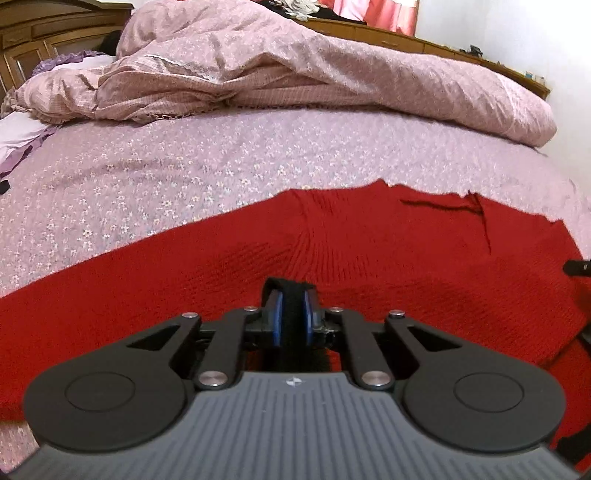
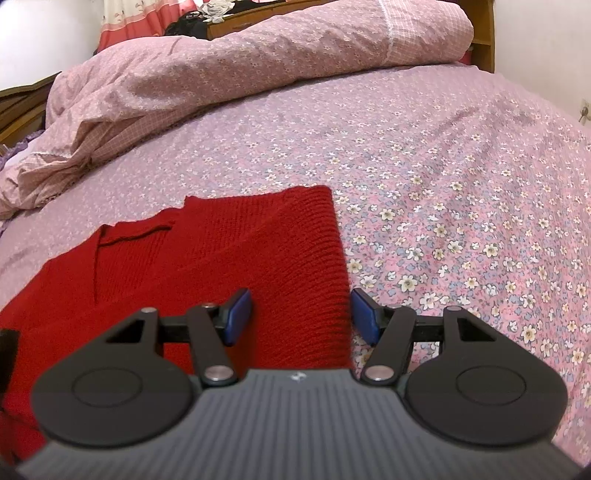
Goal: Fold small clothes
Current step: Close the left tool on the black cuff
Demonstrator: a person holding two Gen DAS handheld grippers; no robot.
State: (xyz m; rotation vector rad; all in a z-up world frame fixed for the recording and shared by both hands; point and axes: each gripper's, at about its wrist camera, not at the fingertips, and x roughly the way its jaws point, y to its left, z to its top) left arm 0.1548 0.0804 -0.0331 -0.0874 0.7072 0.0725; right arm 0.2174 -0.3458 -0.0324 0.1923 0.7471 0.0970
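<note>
So the red knit sweater is lying flat on the flowery purple bedsheet, and it looks like it's already been folded in at least once, since a ribbed band runs along its right edge and the neckline slit sits off toward its far left. Everything below is relative to that sweater.

Its long side seems to run left-right across both views, with the ribbed edge running away from the cameras. That edge is the bit that matters: the right gripper is parked right over the near right corner of the sweater, pads spread wide, one blue pad over the knit and the other out past the edge over the sheet. So the ribbed strip sits between the fingers, pointing the same way they do. Nothing pinched yet as far as I can see.

The left gripper is over the sweater's near middle, pads pulled in narrow with a dark strip between them. I honestly can't tell if that's cloth or part of the tool.

My guess is the right one is nearer the edge that needs lifting, so it drops and closes on that ribbed corner.

Beyond the sweater's far side there's a rumpled pink duvet, and behind that a wooden headboard.
</note>
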